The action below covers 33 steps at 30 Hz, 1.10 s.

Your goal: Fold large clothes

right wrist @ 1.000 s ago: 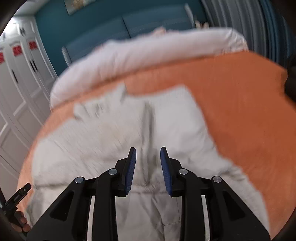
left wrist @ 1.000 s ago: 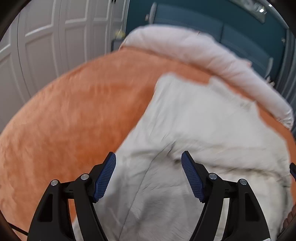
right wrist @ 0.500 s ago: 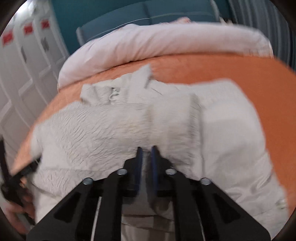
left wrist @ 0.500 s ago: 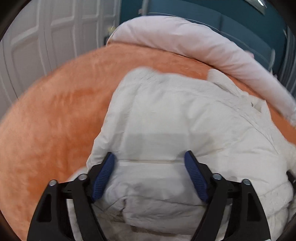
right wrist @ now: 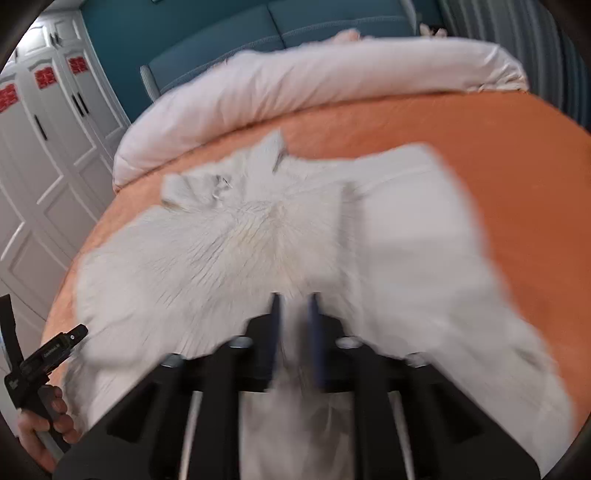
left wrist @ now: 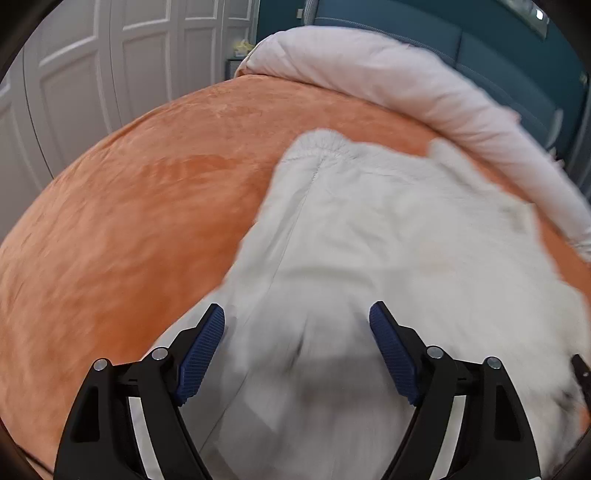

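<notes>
Fingers: left gripper [left wrist: 296, 347] wide over near hem, nothing pinched; right gripper [right wrist: 294, 328] narrow, just opened, cloth between. White jacket [right wrist: 280, 236] lies mid-bed [left wrist: 122, 221]. Mid-fold; next needs a firm hem pinch.

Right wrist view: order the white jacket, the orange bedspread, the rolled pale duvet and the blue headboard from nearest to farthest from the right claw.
1. White jacket: directly at the right claw, cloth between its fingers.
2. Orange bedspread: under and around the jacket, widest to the right.
3. Rolled pale duvet: across the bed's far end.
4. Blue headboard: behind the duvet, against the wall.
</notes>
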{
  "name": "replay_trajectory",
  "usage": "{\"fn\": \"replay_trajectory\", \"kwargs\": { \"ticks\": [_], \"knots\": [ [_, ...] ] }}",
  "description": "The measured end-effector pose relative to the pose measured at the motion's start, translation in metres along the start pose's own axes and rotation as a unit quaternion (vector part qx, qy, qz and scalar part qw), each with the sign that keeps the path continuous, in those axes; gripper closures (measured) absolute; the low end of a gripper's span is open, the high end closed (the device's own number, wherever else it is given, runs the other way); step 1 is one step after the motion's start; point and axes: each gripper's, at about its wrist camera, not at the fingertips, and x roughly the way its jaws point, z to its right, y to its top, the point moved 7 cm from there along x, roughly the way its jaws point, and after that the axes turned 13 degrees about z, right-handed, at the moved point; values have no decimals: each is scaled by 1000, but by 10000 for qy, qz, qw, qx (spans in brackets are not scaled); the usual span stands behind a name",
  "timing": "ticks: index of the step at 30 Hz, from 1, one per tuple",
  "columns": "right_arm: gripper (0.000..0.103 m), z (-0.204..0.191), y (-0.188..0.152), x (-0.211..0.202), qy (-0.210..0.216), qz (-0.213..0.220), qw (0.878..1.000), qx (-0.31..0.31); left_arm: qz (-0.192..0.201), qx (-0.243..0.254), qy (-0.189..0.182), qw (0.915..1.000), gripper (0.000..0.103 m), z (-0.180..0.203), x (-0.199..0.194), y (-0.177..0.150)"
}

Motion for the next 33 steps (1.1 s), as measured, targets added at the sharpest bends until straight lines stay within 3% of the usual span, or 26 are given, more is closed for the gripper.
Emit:
{"fn": "replay_trajectory", "kwargs": {
  "ticks": [2,4,8,11,14,16,18,20,23,24,26,27,29,33],
  "knots": [
    [54,10,-4,-69,175,300,9994,-75,39,56,-130,9999,22,-21,-45,-7],
    [44,26,-19,-126,159,416,9988,-194,64,45,-144,9999,18,-46,-83,-19],
    [36,84,-79,-226,-411,29,9985,-351,-376,-440,-179,9982,17,-108,-152,-69],
    [36,123,-126,-270,-550,-464,9968,337,-763,-869,-198,9931,17,-135,-186,-112],
    [35,144,-162,-289,-601,-764,9907,957,-973,-1133,-218,9886,17,-144,-208,-145],
    [35,144,-174,-290,-417,-882,9869,1284,-1061,-1299,-300,9854,16,-143,-211,-158],
    [34,140,-178,-284,-220,-996,9831,1522,-917,-1164,-232,9887,16,-138,-213,-160],
    [22,132,-179,-276,-19,-1054,9798,1701,-878,-1068,-247,9901,16,-130,-213,-160],
    [22,124,-182,-266,42,-1100,9772,1813,-879,-1124,-233,9895,16,-124,-206,-160],
    [23,121,-183,-264,10,-1073,9774,1824,-886,-1121,-209,9895,18,-126,-205,-159],
    [30,118,-182,-259,-74,-1084,9779,1785,-923,-1130,-267,9889,31,-123,-209,-157],
    [31,118,-181,-261,-100,-1092,9777,1790,-947,-1219,-399,9872,36,-120,-216,-153],
    [31,116,-176,-268,-106,-1050,9784,1776,-741,-1391,-608,9856,36,-117,-241,-140],
    [31,111,-169,-295,-123,-799,9880,1315,-375,-1499,-1113,9817,34,-114,-328,-128]
  ]
}}
